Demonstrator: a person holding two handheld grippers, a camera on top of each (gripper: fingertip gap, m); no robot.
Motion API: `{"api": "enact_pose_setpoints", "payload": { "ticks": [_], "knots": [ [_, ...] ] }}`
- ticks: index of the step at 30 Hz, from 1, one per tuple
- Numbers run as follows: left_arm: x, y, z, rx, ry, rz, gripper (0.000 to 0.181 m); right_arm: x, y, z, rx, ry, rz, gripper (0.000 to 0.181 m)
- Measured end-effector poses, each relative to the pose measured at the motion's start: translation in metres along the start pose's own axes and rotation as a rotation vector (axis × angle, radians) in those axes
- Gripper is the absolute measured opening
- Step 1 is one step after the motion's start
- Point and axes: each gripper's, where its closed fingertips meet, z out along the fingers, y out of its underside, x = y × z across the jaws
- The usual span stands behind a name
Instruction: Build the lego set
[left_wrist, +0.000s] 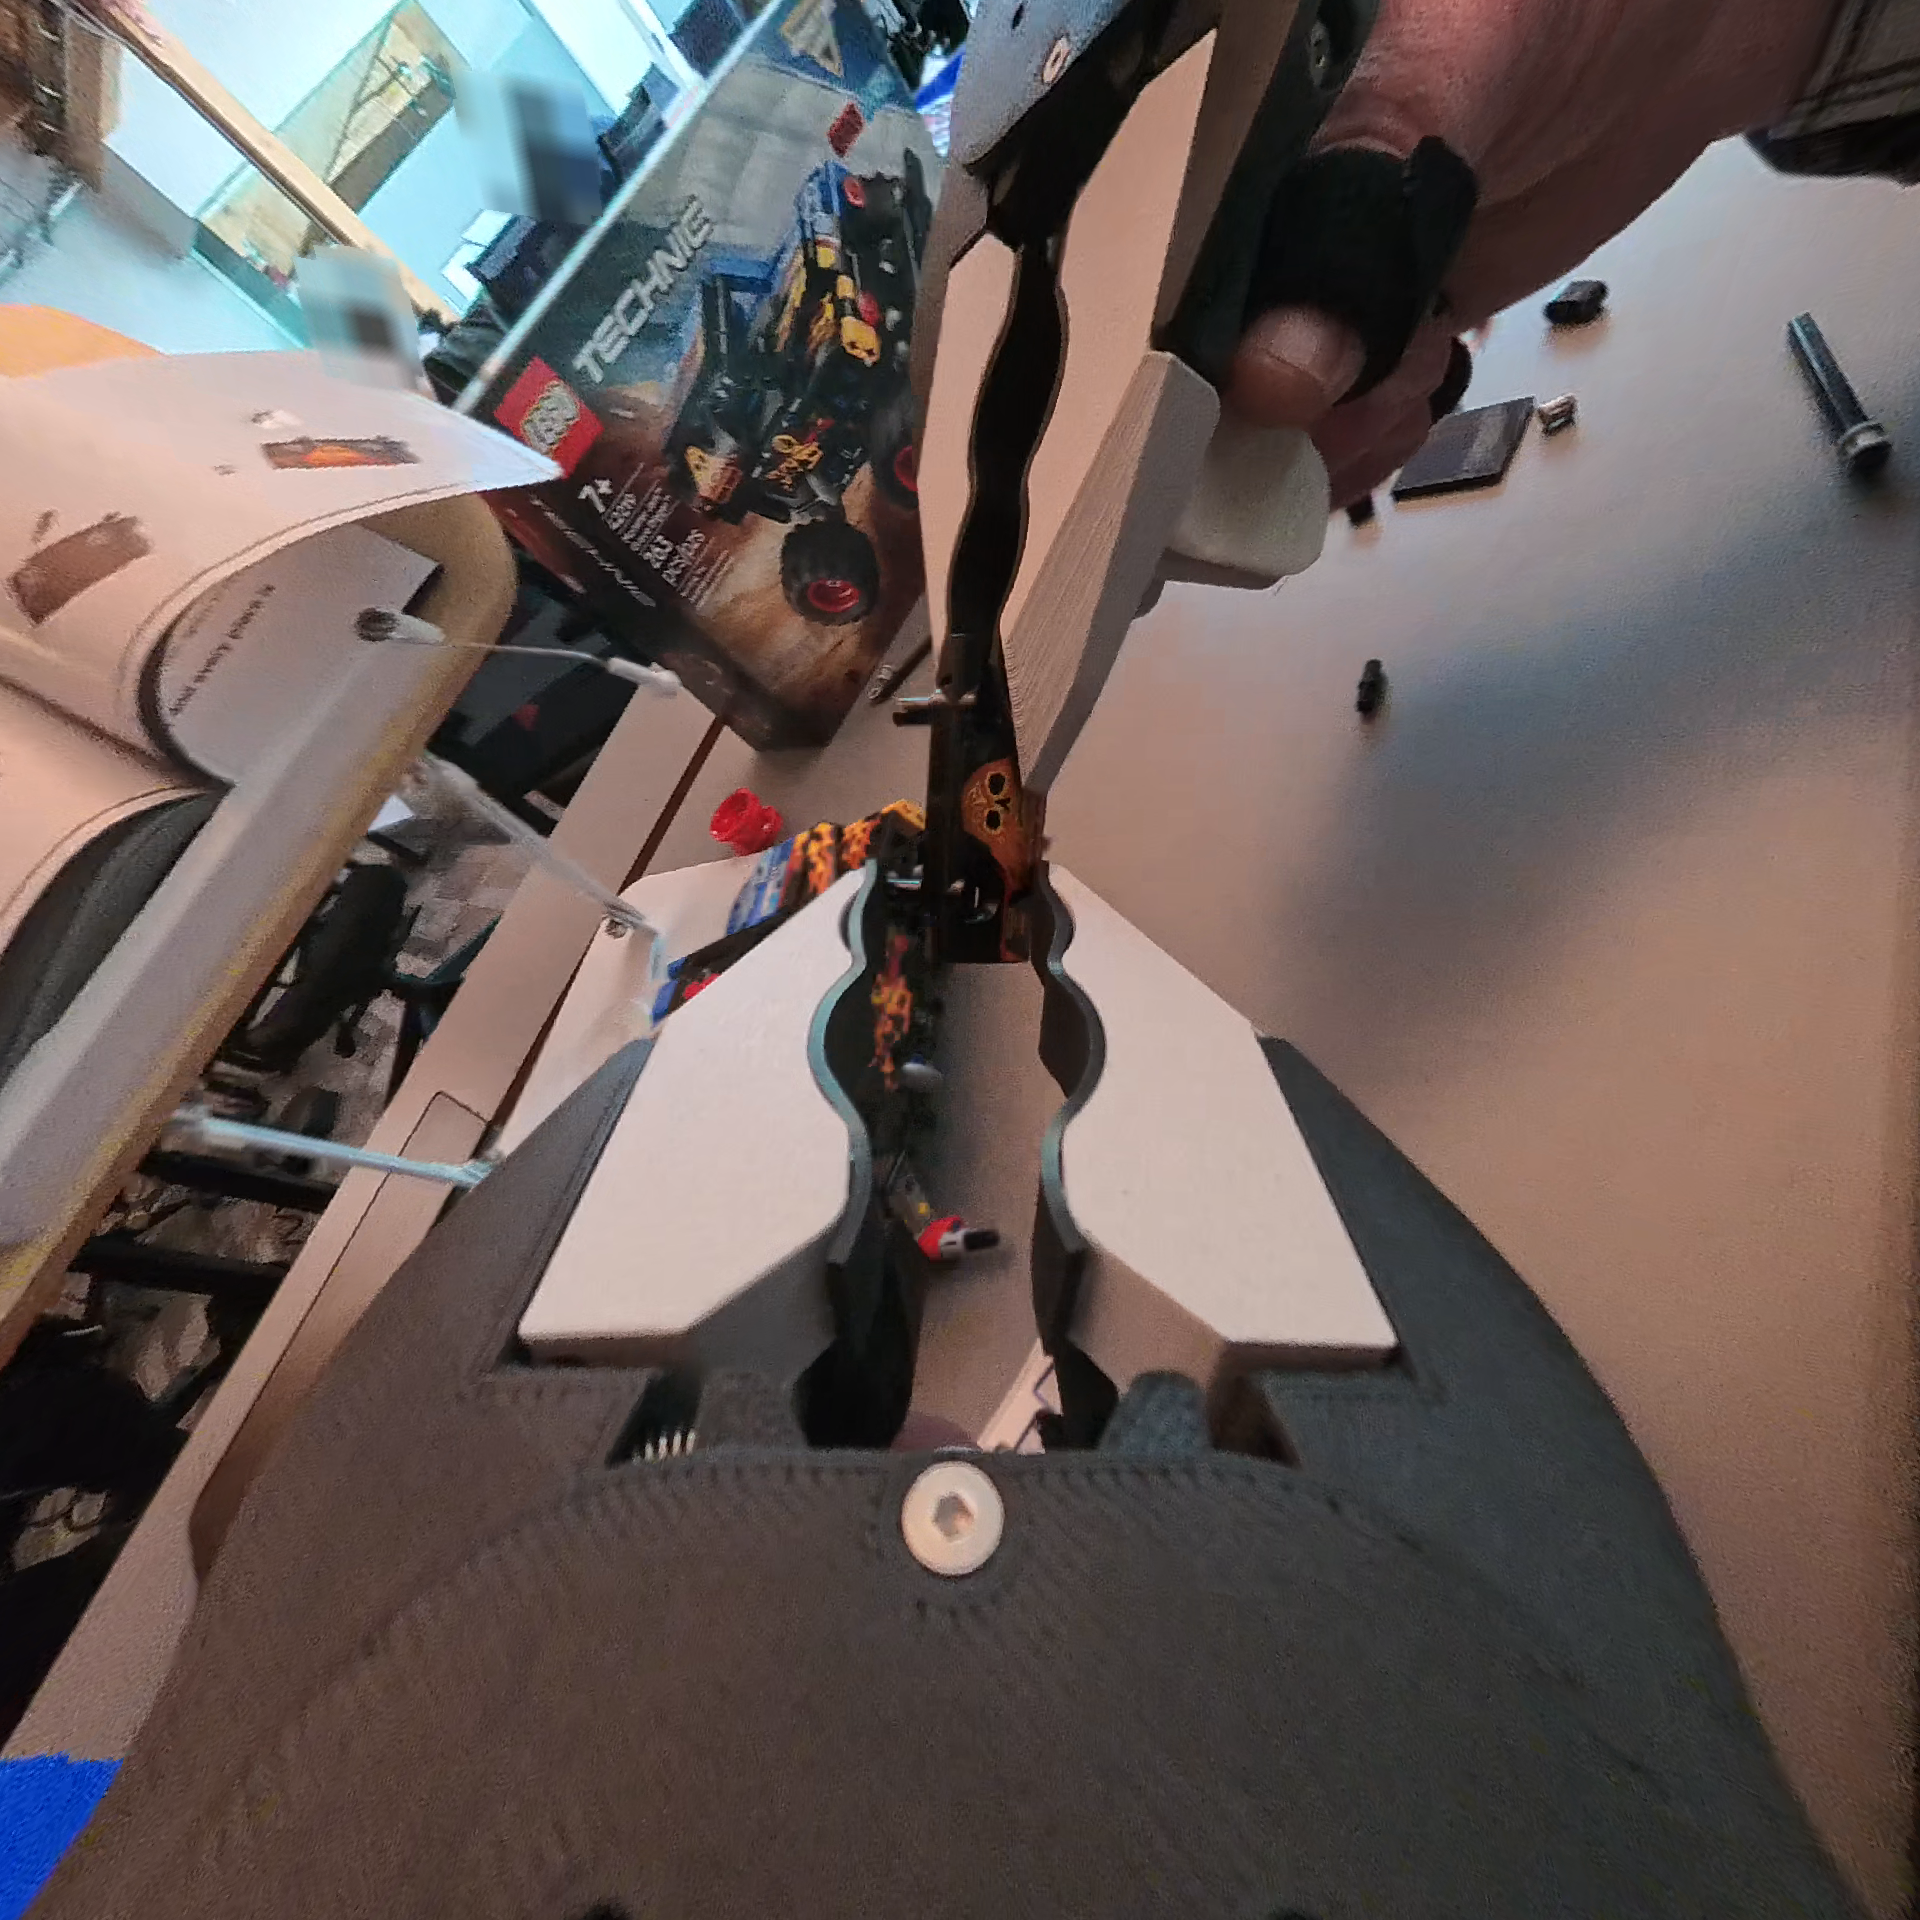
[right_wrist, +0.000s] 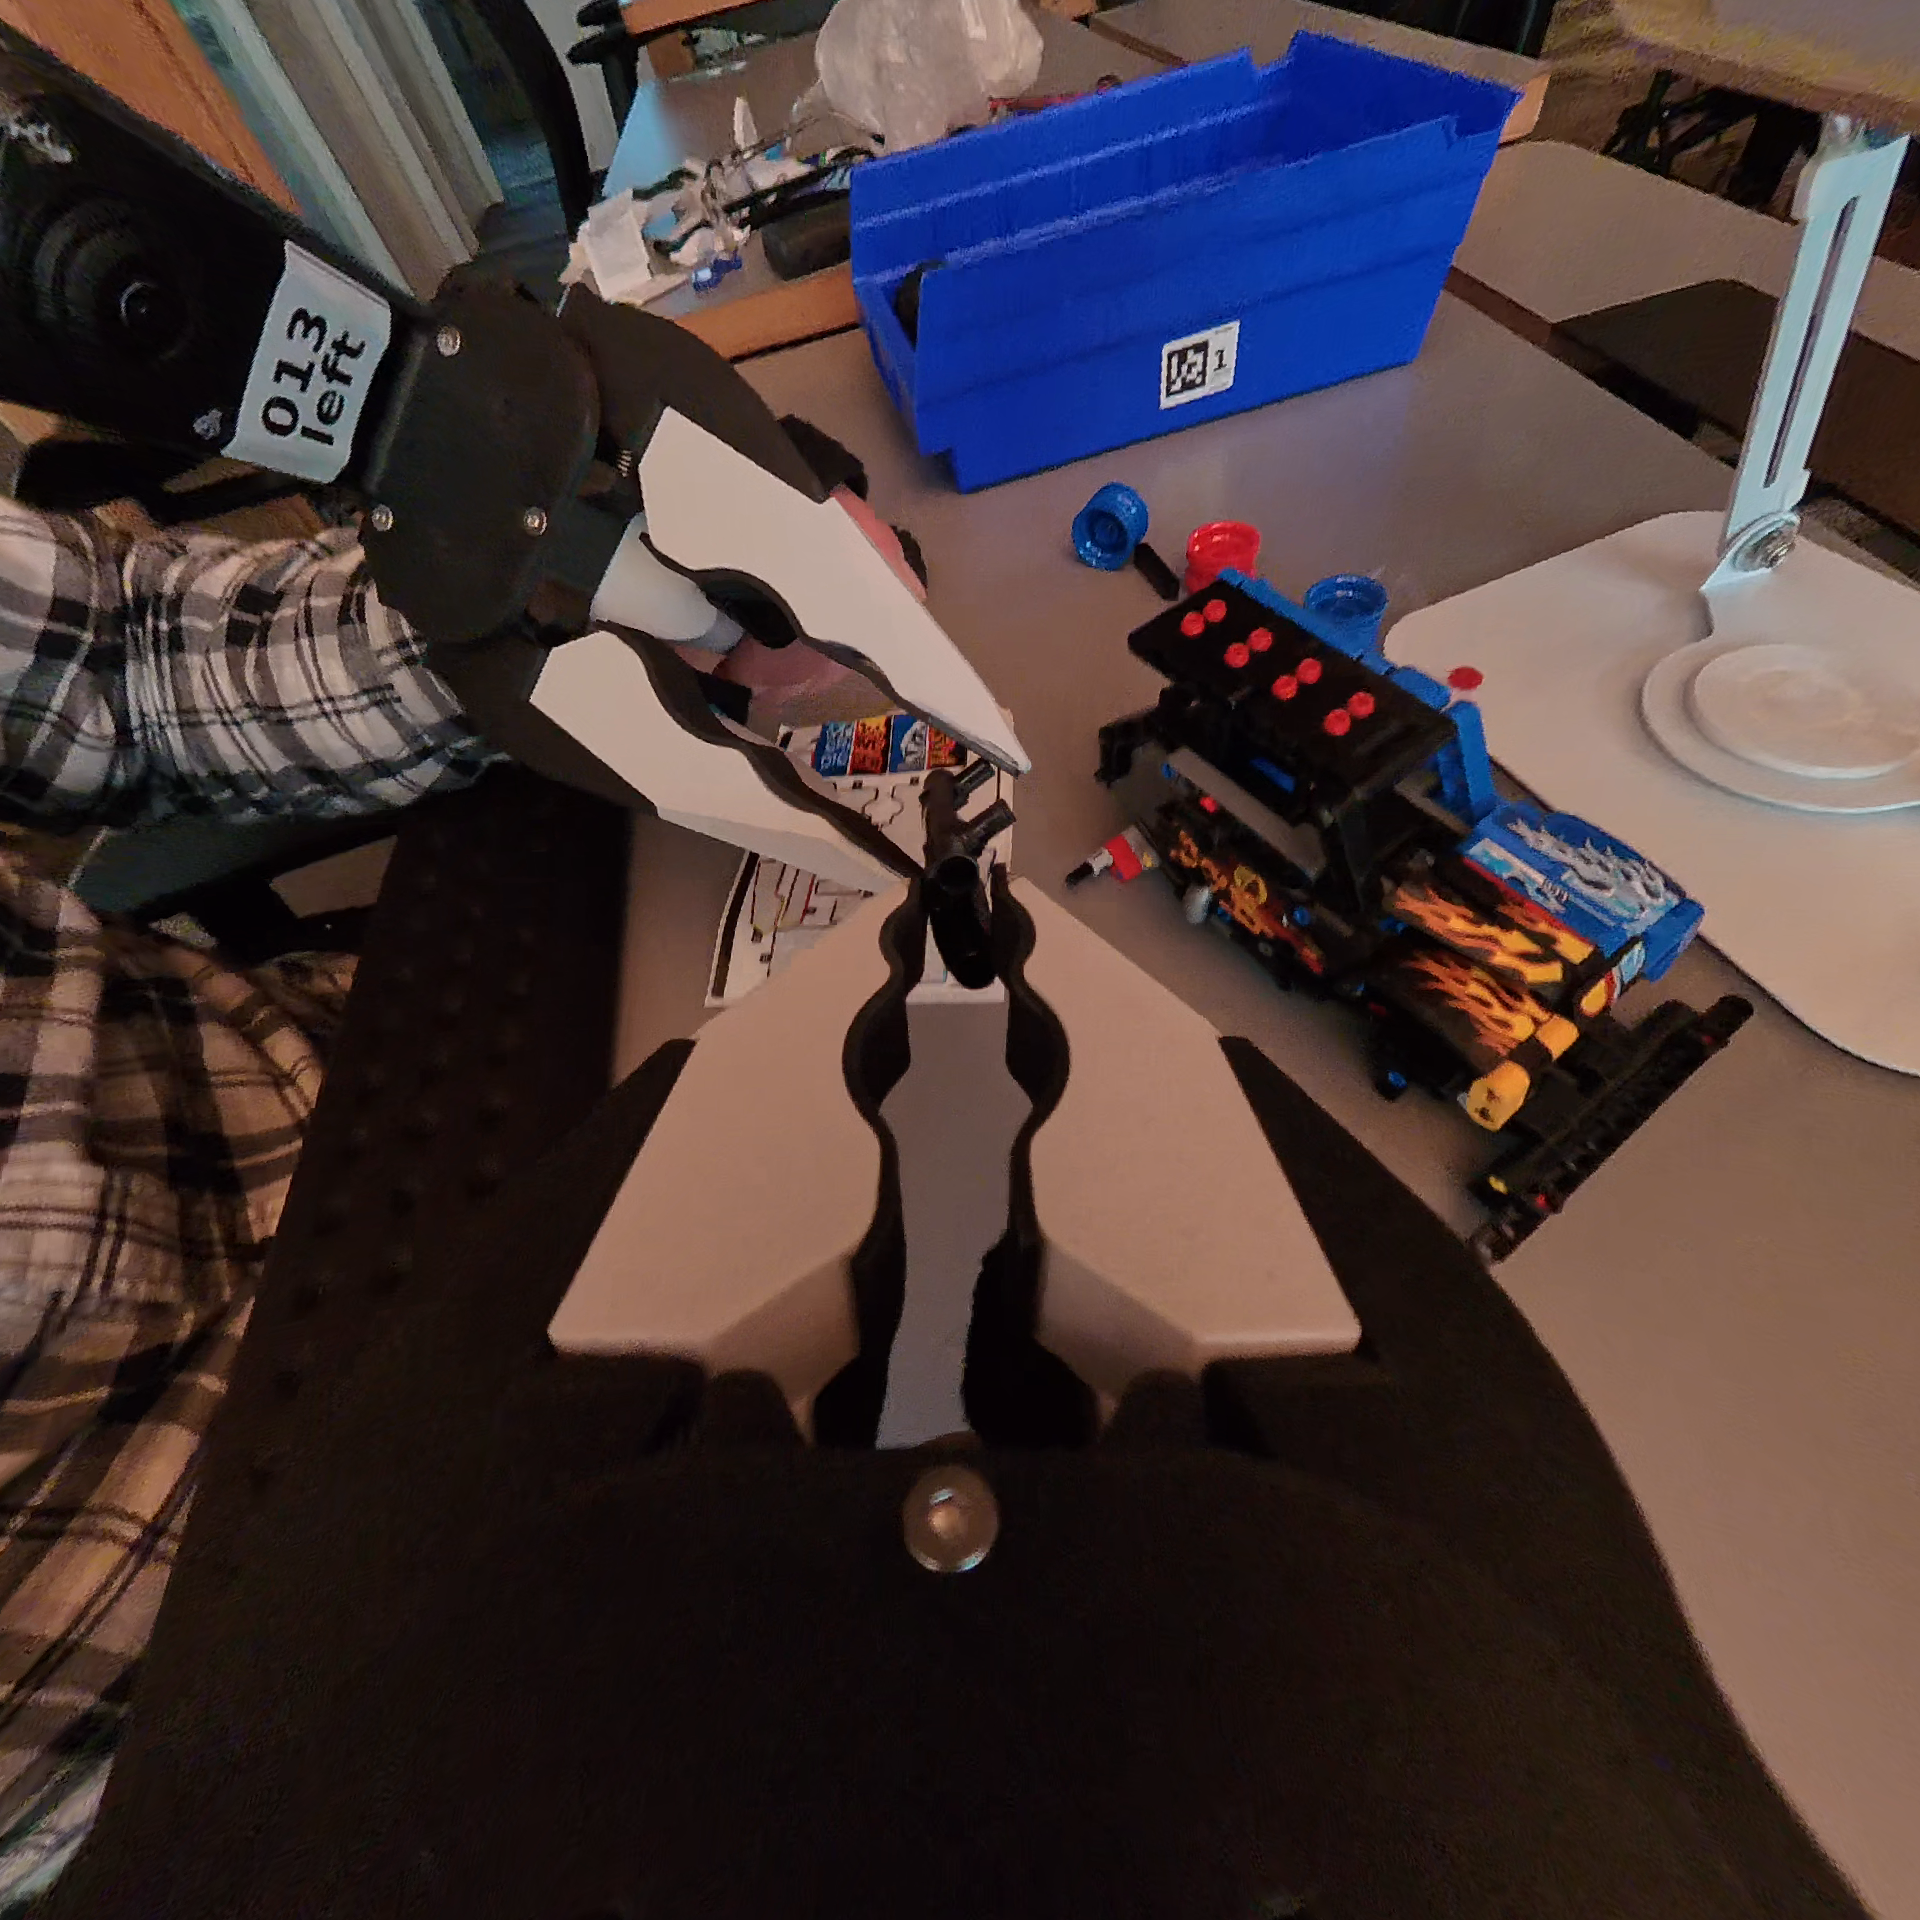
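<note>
A black Lego piece (left_wrist: 987, 831) with an orange skull sticker and side pins is held in the air between both grippers. My right gripper (right_wrist: 958, 894) is shut on its lower end (right_wrist: 951, 914). In the left wrist view the right gripper (left_wrist: 987, 748) comes down from the top. My left gripper (left_wrist: 954, 878) has its fingertips against either side of the piece's other end. In the right wrist view the left gripper (right_wrist: 966, 821) reaches in from the left. The part-built truck (right_wrist: 1403, 883), blue and black with flame stickers, lies on the table to the right.
A blue bin (right_wrist: 1174, 260) stands behind the truck, with a blue hub (right_wrist: 1112, 525) and a red hub (right_wrist: 1221, 551) in front. A sticker sheet (right_wrist: 862, 748) lies under the grippers. The set's box (left_wrist: 748, 436) and a booklet stand (left_wrist: 208, 540) are left. Small dark parts (left_wrist: 1465, 447) lie right. From either gripper's tips it is about 25 cm to the red hub (right_wrist: 1221, 551).
</note>
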Motion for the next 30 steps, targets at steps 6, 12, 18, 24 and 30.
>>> {"api": "enact_pose_setpoints", "payload": {
  "ticks": [6, 12, 18, 24, 30],
  "knots": [
    [-0.023, 0.013, -0.015, -0.044, -0.075, 0.053, 0.026, 0.004, -0.021, 0.011, 0.032, -0.004, 0.018, 0.008],
    [-0.037, 0.022, -0.021, -0.054, -0.113, 0.061, 0.027, 0.006, -0.032, 0.025, -0.01, 0.004, -0.012, 0.007],
    [-0.042, 0.024, -0.022, -0.018, -0.127, 0.02, 0.028, 0.011, -0.036, 0.028, 0.055, -0.018, -0.006, 0.005],
    [-0.04, 0.027, -0.02, 0.001, -0.106, -0.023, 0.035, 0.02, -0.027, 0.023, 0.114, -0.039, 0.048, 0.005],
    [-0.062, 0.017, -0.032, 0.043, -0.15, -0.081, 0.044, 0.028, 0.016, 0.018, -0.051, -0.084, 0.178, 0.005]
  ]
}}
